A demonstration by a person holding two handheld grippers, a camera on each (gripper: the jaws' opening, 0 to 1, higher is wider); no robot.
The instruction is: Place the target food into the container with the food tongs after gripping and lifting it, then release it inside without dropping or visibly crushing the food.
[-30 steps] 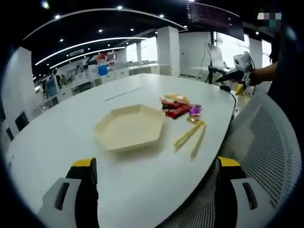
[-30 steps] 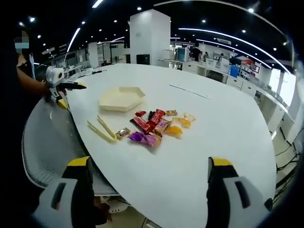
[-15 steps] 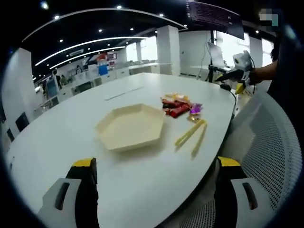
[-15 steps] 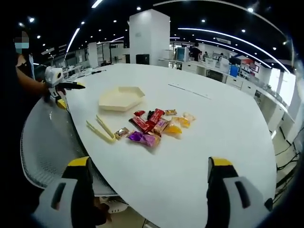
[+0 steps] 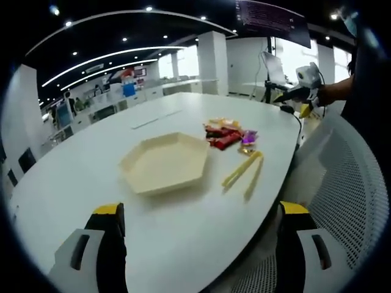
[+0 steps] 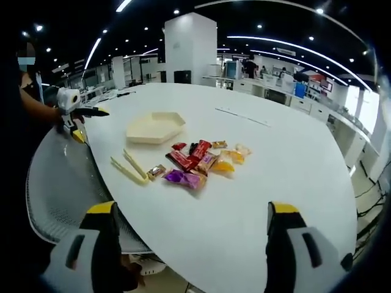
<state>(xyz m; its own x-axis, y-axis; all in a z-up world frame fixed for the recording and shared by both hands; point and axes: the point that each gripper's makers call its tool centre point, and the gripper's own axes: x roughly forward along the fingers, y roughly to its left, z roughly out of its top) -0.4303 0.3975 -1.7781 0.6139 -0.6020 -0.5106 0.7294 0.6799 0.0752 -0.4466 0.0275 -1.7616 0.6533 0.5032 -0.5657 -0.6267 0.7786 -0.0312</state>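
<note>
Both grippers hang back from the big white oval table [image 6: 293, 165], well clear of everything on it. The left gripper [image 5: 198, 244] has its jaws spread wide with nothing between them, and the right gripper [image 6: 189, 244] is the same, jaws parted and empty.

In the left gripper view, the pale cream hexagonal tray [image 5: 164, 162] sits dead ahead, empty, with the pale yellow plastic food tongs [image 5: 243, 172] lying flat just beside it at about three o'clock. Past the tongs, at roughly one o'clock from the tray, is the heap of small wrapped snacks [image 5: 227, 135]. The right gripper view shows the pile [image 6: 204, 162] better: red, purple, orange and gold packets, touching and overlapping, with the tongs [image 6: 129, 168] at nine o'clock of them and the tray [image 6: 156, 126] beyond at eleven o'clock.

My read on handling: the tongs look light and springy, likely slippery, so take them near the middle of the arms, where a squeeze closes the tips. The packets look light, crinkly and slick; which one is the target, I cannot tell. A gentle pinch across a packet's middle should hold without crushing. Nothing has been picked up yet.
</note>
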